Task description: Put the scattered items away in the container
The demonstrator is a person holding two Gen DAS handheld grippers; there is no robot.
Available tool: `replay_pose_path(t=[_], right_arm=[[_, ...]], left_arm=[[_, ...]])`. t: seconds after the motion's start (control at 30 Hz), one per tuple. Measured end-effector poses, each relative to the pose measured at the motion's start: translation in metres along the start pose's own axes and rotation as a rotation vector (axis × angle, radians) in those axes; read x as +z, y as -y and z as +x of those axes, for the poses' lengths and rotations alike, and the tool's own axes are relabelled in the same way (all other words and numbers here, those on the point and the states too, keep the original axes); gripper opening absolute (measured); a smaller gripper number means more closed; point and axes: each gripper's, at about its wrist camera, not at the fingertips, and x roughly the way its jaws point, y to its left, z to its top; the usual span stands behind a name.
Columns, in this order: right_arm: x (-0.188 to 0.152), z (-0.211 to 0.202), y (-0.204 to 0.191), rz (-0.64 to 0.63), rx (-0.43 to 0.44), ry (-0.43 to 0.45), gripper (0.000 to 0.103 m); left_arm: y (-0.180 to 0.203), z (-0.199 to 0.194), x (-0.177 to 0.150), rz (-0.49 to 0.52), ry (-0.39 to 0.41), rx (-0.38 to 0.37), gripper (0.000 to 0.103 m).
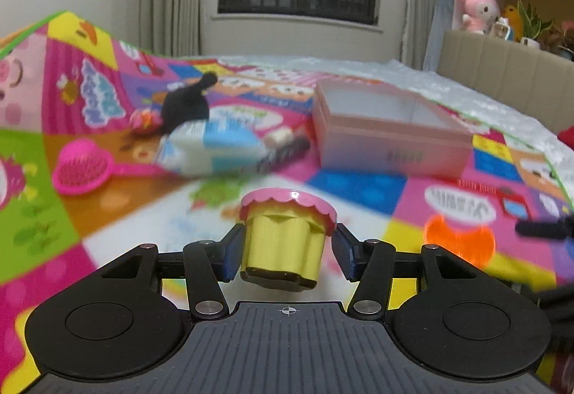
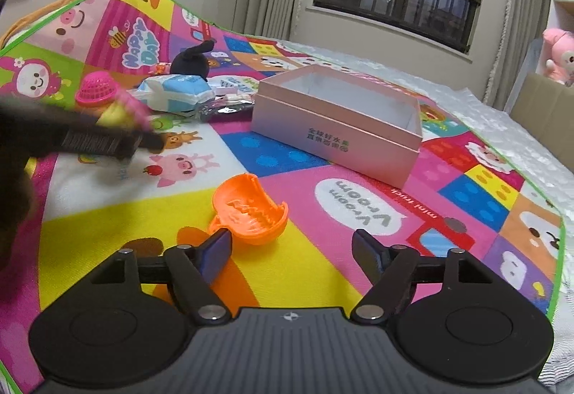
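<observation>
In the left wrist view my left gripper [image 1: 286,250] is shut on a yellow toy cupcake with a pink top [image 1: 280,243], held upright above the colourful play mat [image 1: 358,186]. The open pink box [image 1: 391,146] stands ahead and to the right. In the right wrist view my right gripper [image 2: 291,243] is open with nothing between its fingers. An orange toothed shell toy [image 2: 247,211] lies on the mat just beyond its left finger. The pink box [image 2: 333,128] stands further back. At the left edge the left gripper [image 2: 89,139] appears as a dark blur.
Left of the box lie a pink hairbrush [image 1: 82,168], a white-and-blue tissue pack [image 1: 215,143], a black soft toy [image 1: 186,103] and a dark packet [image 1: 283,153]. The orange toy [image 1: 459,240] shows at the right. A padded headboard [image 1: 502,71] rises beyond the mat's right edge.
</observation>
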Motion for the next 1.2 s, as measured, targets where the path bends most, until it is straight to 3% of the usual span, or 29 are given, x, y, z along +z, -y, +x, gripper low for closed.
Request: replay_pose_path(t=[0.2,0.23,0.27,0.3,0.4,0.53,0.67,0.77,0.83,1.07,1.2], right_arm=[[0.009,-0.003,-0.005,0.040,0.071,0.022,0.085],[0.010,-0.003,-0.006,0.044,0.081,0.018,0.085],[0.010,-0.002,-0.007,0.045,0.083,0.016,0.085],[0.010,-0.002,-0.009,0.046,0.082,0.015,0.085],[0.013,-0.003,-0.009,0.064,0.096,0.012,0.085],[0.028,-0.011,-0.005,0.111,0.201,0.034,0.085],[0.053,-0.004,-0.005,0.210,0.326,0.030,0.083],[0.073,0.016,-0.015,0.260,0.478,-0.025,0.075],[0.081,0.033,-0.025,0.282,0.541,-0.084,0.065],[0.076,0.072,-0.051,0.291,0.615,-0.243,0.064],[0.072,0.074,-0.054,0.275,0.614,-0.257,0.047]], left_arm=[[-0.008,-0.015,-0.025,0.034,-0.034,-0.020,0.061],[-0.008,-0.017,-0.025,0.038,-0.039,-0.038,0.069],[-0.009,-0.019,-0.023,0.034,-0.047,-0.061,0.083],[-0.010,-0.021,-0.021,0.026,-0.052,-0.082,0.088],[-0.015,-0.027,-0.013,0.015,-0.050,-0.092,0.096],[-0.029,-0.036,-0.008,-0.006,-0.087,-0.054,0.102],[-0.045,-0.051,-0.011,-0.020,-0.128,-0.103,0.103],[-0.049,-0.060,-0.015,-0.006,-0.118,-0.100,0.103],[-0.052,-0.061,-0.016,-0.013,-0.118,-0.089,0.103],[-0.065,-0.060,-0.017,-0.041,-0.116,-0.059,0.103],[-0.069,-0.057,-0.018,-0.056,-0.120,-0.056,0.103]])
